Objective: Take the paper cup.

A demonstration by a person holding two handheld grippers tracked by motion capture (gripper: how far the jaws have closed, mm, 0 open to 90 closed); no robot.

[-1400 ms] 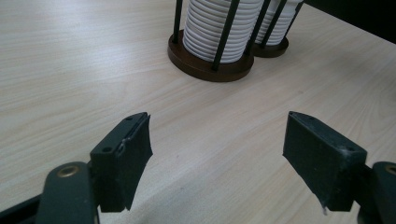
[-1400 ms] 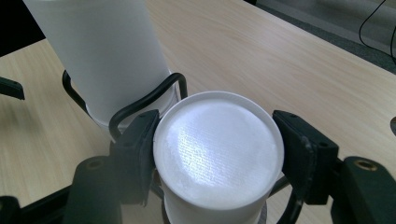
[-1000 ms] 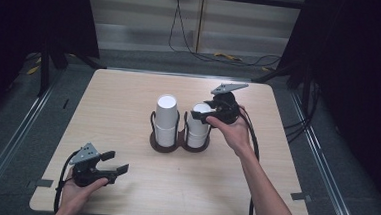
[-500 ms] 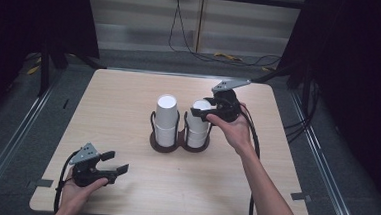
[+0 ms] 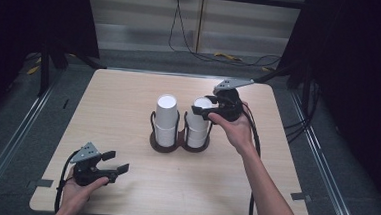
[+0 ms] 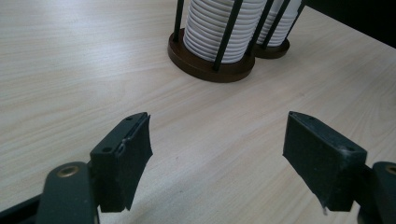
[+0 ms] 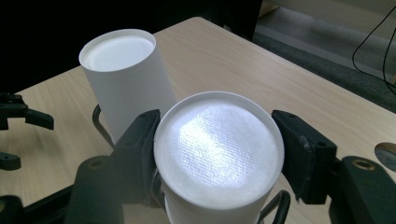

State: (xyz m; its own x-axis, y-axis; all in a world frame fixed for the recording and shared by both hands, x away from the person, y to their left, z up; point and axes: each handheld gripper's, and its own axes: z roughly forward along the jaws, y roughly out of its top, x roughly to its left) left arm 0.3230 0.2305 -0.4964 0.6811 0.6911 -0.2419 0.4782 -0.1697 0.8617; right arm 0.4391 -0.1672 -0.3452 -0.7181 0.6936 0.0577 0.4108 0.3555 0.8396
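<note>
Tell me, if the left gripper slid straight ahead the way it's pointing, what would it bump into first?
Probably the brown holder base under the nearer cup stack. The left gripper is open, with bare table ahead until then.

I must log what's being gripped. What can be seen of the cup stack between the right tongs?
The right cup stack is white, paper-like, upside down, its ribbed rims nested. It stands upright in the dark wire holder, beside a taller stack. The right tongs clamp the top cup's sides just under its flat base.
</note>
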